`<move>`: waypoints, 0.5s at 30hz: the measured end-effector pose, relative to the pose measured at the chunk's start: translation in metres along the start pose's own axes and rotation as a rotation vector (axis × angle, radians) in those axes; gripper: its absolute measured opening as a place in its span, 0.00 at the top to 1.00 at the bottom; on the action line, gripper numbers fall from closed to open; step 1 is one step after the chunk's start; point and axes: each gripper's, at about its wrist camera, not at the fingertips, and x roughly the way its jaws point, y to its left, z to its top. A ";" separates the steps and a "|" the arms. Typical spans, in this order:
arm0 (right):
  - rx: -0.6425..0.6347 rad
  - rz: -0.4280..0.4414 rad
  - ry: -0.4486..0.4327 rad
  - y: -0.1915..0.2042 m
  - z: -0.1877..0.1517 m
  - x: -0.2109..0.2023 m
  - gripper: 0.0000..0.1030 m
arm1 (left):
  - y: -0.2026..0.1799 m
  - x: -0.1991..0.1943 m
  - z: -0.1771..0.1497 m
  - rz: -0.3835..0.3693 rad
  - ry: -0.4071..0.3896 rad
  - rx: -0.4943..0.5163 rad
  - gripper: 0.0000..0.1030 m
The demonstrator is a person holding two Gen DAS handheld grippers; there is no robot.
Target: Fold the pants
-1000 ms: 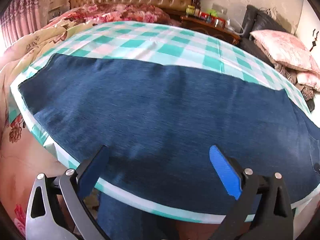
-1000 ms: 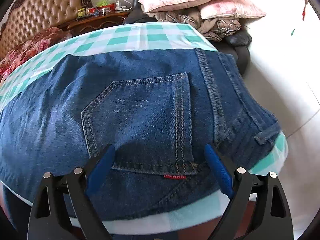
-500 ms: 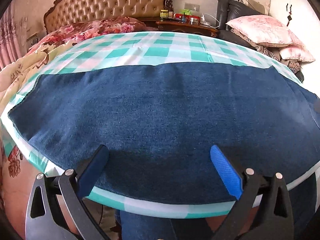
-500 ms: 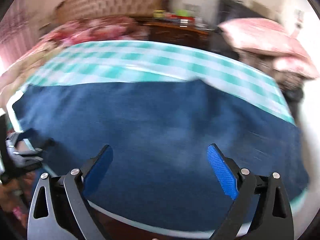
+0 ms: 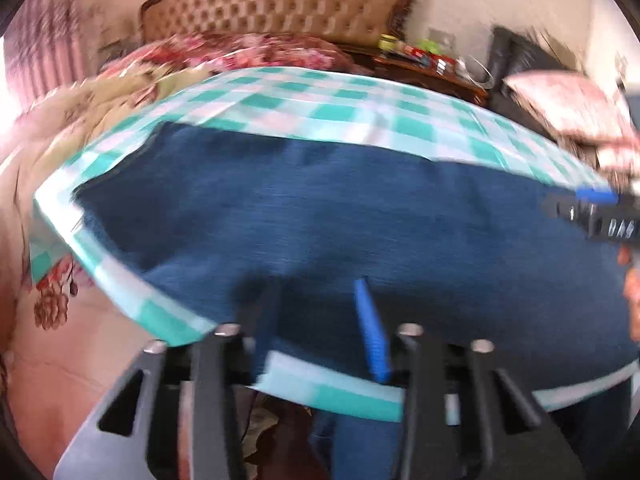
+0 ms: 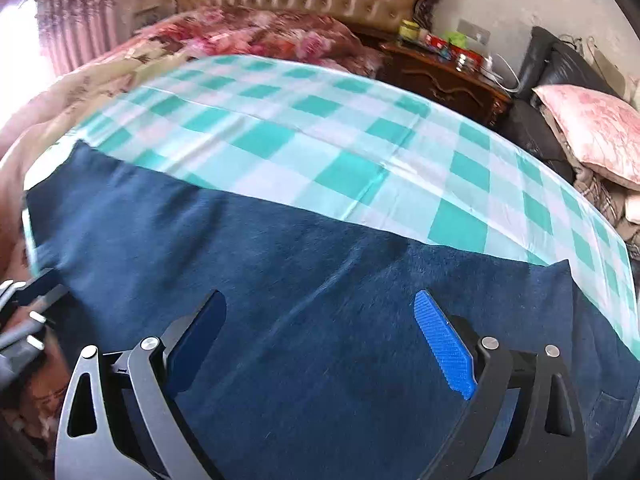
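The dark blue denim pants [image 5: 340, 216] are lying flat on the bench covered with a teal-and-white checked cloth [image 5: 320, 108], their long axis running left to right across both wrist views. The near long edge is following the bench's front edge, and some denim is hanging over it below.

The left gripper [image 5: 316, 320] is being held at that near edge, toward the leg end, which finishes at the bench's left corner. Its jaws are closing and are standing narrow. The denim edge is lying between or just under them, but motion blur is preventing any confirmation that the fabric is being pinched. The right gripper [image 6: 320, 336] is being held over the middle of the pants with its jaws wide apart and nothing between them; it is also being seen at the right margin of the left wrist view. The left gripper is therefore judged nearer to a hold on the edge, and a fold across the long axis is judged to depend on that hold.

Compared with a second ago, the left jaws are being found much narrower. The right wrist view is no longer showing the back pocket and waistband; plain leg denim is now being seen.
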 end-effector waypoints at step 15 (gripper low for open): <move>0.040 0.039 0.065 -0.011 -0.014 0.027 0.05 | 0.094 0.033 0.054 0.245 0.033 -0.055 0.61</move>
